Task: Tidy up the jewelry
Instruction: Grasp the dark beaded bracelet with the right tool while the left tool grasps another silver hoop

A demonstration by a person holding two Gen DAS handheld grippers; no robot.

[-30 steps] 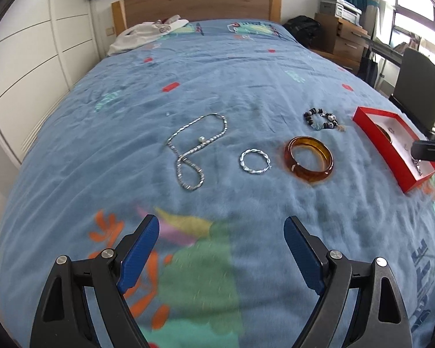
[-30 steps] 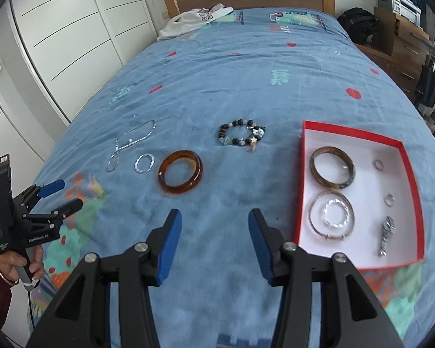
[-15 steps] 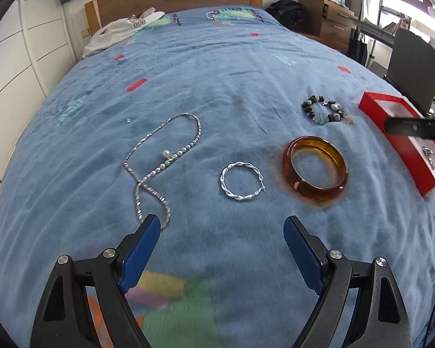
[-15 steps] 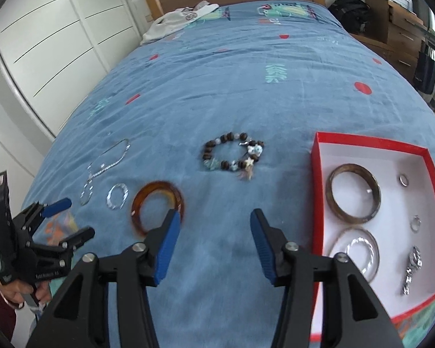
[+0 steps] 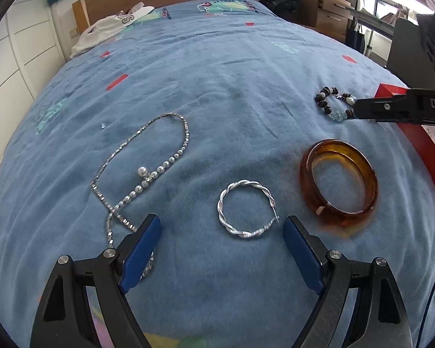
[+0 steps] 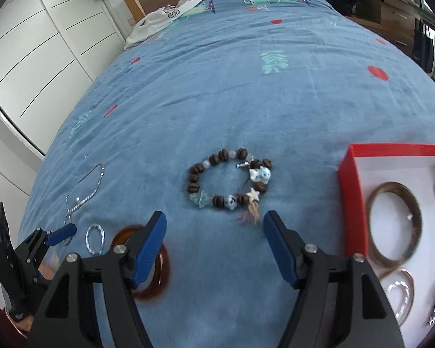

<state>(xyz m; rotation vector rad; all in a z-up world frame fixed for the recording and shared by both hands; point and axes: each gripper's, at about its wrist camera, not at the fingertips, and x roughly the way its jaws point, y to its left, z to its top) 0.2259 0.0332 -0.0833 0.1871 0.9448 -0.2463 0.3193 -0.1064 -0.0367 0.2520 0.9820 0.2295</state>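
On the blue bedspread lie a twisted silver hoop [image 5: 246,209], an amber bangle [image 5: 339,184], a silver and pearl necklace [image 5: 148,174] and a brown beaded charm bracelet [image 6: 229,182]. My left gripper [image 5: 221,232] is open and empty, its jaws just short of the silver hoop on either side. My right gripper [image 6: 214,232] is open and empty, just short of the beaded bracelet. The red box [image 6: 352,203] at the right holds a bangle [image 6: 394,226], silver hoops and small rings.
A white garment [image 5: 113,26] lies by the wooden headboard. White wardrobe doors [image 6: 37,46] run along the left. A drawer unit and a black bag [image 5: 281,0] stand beyond the bed's right side. The right gripper's finger shows in the left wrist view [image 5: 391,108].
Both grippers have moved forward and lower toward the jewelry. The left now frames the silver hoop; the right has swung left from the box toward the beaded bracelet and opened wider.
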